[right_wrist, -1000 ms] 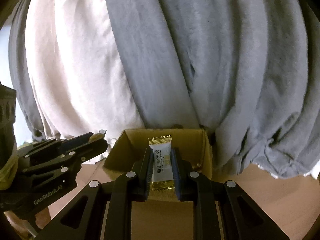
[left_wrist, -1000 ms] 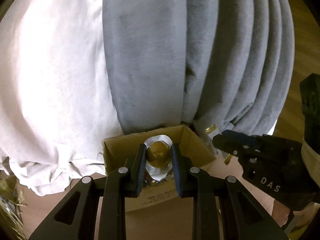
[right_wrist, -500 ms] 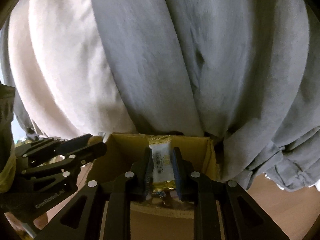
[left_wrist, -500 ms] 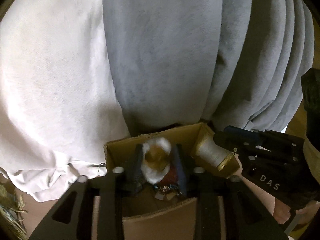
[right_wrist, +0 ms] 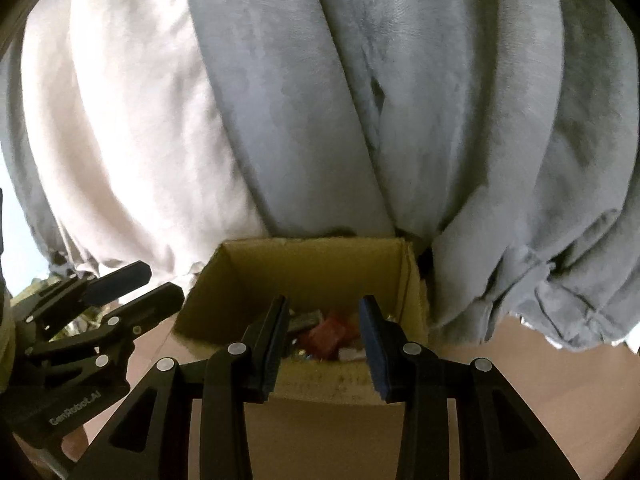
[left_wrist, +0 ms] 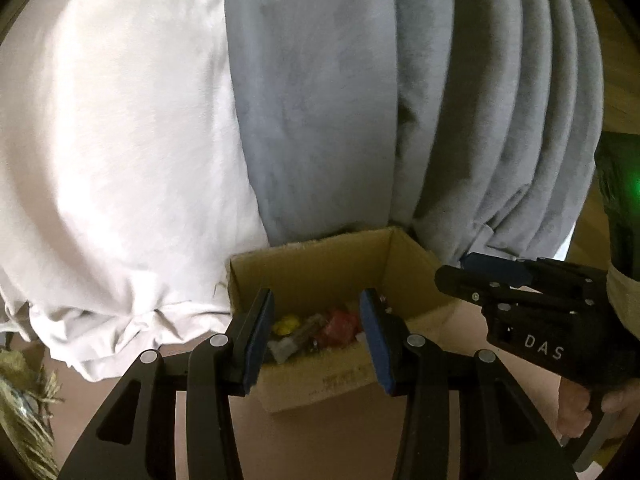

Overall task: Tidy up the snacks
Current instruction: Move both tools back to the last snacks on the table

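An open cardboard box (left_wrist: 312, 268) (right_wrist: 316, 268) stands on a brown table against hanging curtains. Several wrapped snacks (left_wrist: 316, 330) (right_wrist: 326, 336) lie in its bottom, among them a red one, a yellow one and a grey one. My left gripper (left_wrist: 318, 316) hovers over the box's near edge, its jaws opening, with nothing between them. My right gripper (right_wrist: 324, 320) hovers over the same box from the other side, its jaws also opening and empty. Each gripper shows at the edge of the other's view: the right gripper (left_wrist: 496, 276) and the left gripper (right_wrist: 132, 284).
A white curtain (left_wrist: 120, 140) and a grey curtain (left_wrist: 340, 100) hang right behind the box and touch its back wall. A straw-like bundle (left_wrist: 24, 392) lies at the far left of the table (left_wrist: 340, 440). A hand (left_wrist: 576, 408) grips the right tool's handle.
Both grippers have let go: the round foil-wrapped sweet left the left jaws and the white-and-gold packet left the right jaws. Both sets of jaws have spread apart over the box.
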A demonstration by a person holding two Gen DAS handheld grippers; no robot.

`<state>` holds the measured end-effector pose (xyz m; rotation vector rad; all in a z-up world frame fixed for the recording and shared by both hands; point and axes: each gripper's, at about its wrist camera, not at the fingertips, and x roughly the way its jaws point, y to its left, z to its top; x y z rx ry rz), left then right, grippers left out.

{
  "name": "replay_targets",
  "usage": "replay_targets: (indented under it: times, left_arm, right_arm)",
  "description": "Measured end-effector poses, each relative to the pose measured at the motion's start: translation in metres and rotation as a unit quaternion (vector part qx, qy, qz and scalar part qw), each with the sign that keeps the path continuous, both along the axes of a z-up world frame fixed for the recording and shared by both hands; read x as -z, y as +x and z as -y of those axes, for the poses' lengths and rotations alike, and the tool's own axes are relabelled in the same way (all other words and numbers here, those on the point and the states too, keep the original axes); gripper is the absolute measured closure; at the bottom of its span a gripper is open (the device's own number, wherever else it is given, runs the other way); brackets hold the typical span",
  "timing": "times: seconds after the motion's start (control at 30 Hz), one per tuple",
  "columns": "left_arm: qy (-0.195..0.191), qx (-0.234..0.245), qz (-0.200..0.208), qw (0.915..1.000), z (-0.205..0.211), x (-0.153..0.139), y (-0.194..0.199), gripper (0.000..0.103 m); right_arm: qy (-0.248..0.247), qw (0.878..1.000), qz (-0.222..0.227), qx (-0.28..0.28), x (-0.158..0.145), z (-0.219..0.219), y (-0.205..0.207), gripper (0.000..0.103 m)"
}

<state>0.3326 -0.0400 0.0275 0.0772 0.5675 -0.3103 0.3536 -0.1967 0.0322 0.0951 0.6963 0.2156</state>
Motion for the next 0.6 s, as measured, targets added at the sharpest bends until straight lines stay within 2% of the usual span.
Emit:
replay_targets:
  times: [0.13,0.37,0.6]
  left_arm:
    - [0.008,0.004,0.007,0.9999,-0.003,0.007,-0.028,0.059]
    - [0.013,0.020,-0.020,0.9995,-0.010,0.031,-0.064,0.059]
    - [0.029,0.044,-0.057,0.9970,-0.012,0.067,-0.087,0.059]
  right_arm:
    - [0.005,1.000,0.001,0.003,0.002,0.000,-0.026,0.065]
    - [0.015,1.000,-0.018,-0.004,0.017,-0.007,-0.066,0.065]
    - [0.018,0.997,-0.071,-0.010,0.056,-0.015,-0.095,0.065]
